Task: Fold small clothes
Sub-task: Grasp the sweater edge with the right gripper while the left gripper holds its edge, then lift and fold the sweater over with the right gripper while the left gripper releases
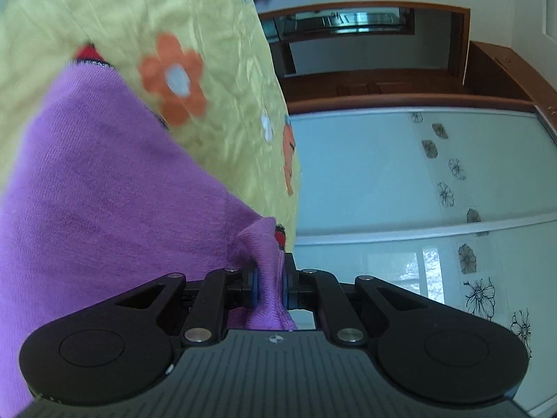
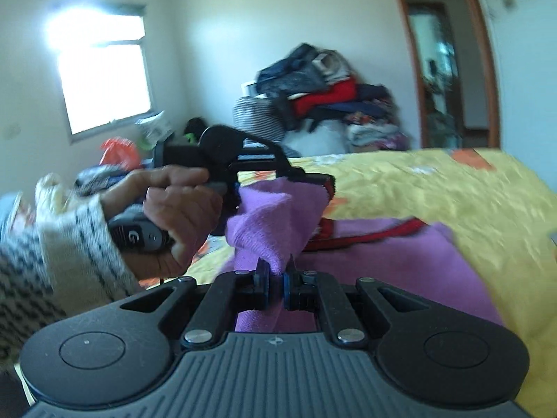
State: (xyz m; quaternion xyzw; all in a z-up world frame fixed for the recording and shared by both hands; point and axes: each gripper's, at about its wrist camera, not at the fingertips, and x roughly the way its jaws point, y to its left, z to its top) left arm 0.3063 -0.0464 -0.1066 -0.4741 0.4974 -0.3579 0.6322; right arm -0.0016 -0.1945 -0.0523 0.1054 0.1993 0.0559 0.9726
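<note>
Gripper units: both grippers clamp the same purple knit garment. Left gripper pinches a bunched fold at one edge, lifted above the bed. Right gripper pinches a second fold close beside it. Garment body drapes down from the two gripper points onto the yellow flowered bedspread; its red trim lies on the bedspread just ahead. Left hand grips the left gripper's handle.
</note>
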